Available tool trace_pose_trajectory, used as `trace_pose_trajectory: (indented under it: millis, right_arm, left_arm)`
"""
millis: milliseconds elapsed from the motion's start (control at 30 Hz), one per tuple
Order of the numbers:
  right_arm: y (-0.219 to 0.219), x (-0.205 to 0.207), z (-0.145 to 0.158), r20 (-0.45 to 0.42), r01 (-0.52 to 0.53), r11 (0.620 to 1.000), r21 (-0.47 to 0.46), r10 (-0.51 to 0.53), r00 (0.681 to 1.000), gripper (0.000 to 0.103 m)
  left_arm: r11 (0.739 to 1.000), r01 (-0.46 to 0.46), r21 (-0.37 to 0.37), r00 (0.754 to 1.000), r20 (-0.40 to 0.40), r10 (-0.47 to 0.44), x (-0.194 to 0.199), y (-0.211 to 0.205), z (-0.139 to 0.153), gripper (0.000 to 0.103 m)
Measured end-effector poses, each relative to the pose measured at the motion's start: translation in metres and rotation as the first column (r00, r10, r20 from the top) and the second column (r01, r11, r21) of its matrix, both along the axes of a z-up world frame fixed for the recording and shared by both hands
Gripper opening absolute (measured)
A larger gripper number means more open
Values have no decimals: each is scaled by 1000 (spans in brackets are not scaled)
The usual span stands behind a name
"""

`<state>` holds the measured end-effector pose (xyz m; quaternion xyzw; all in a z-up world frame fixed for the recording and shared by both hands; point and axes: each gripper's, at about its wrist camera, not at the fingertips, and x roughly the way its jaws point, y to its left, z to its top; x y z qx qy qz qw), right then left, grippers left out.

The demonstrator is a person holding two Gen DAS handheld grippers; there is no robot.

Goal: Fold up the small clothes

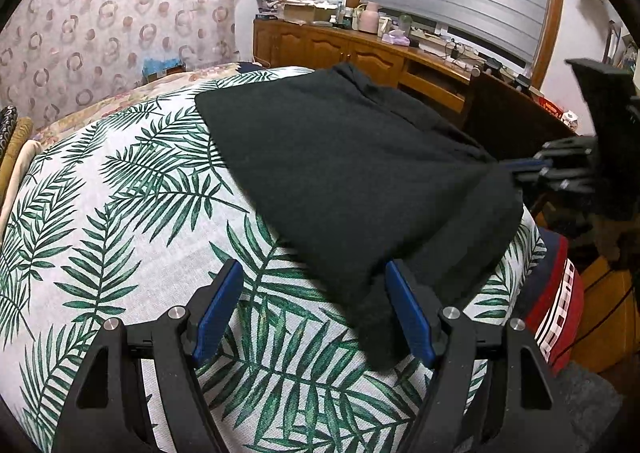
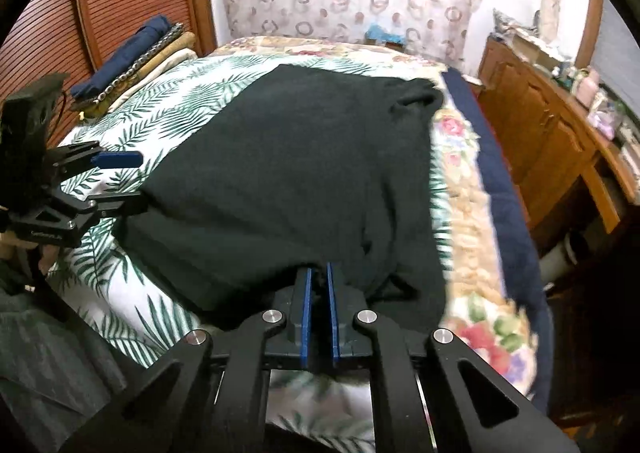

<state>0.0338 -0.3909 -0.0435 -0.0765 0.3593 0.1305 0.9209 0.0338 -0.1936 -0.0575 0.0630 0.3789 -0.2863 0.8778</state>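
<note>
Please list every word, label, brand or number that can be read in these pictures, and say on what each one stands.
No text can be read with certainty.
Small pale print on the body of the left gripper: too small to read.
White marks on the red fabric item: blurred, unreadable.

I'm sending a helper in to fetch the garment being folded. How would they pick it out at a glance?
Find the bed with the palm-leaf cover. The garment lies spread across it, near the right gripper, which is shut on its hem. It is plain and very dark, the only unfolded piece; the other fabrics sit in a folded stack by the slatted wooden door.
</note>
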Motion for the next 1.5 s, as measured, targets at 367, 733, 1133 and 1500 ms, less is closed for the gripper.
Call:
trace_pose_trajectory:
  millis: [367,733,1133,1500]
  right_arm:
    - [-15,-25,17,38,85,995,-49,-83,996,14]
    - [-9,-22,16,92,180,983,-47,-175,980,50]
    - [34,-31,0,124,71,997,35,-75,989,60]
    - [95,-35,-18,137,-157,985,77,146,980,76]
  left_arm:
    - [1000,25,19,1000,-8,-25,-2,-8,-1,74]
    - [997,76,5,996,-56,-75,-9,-13,-5,52]
    - [994,104,-33,994,-28,-105,-15,-16,18,7]
    - [984,91,-153,993,83,-79,36,-24,89,6]
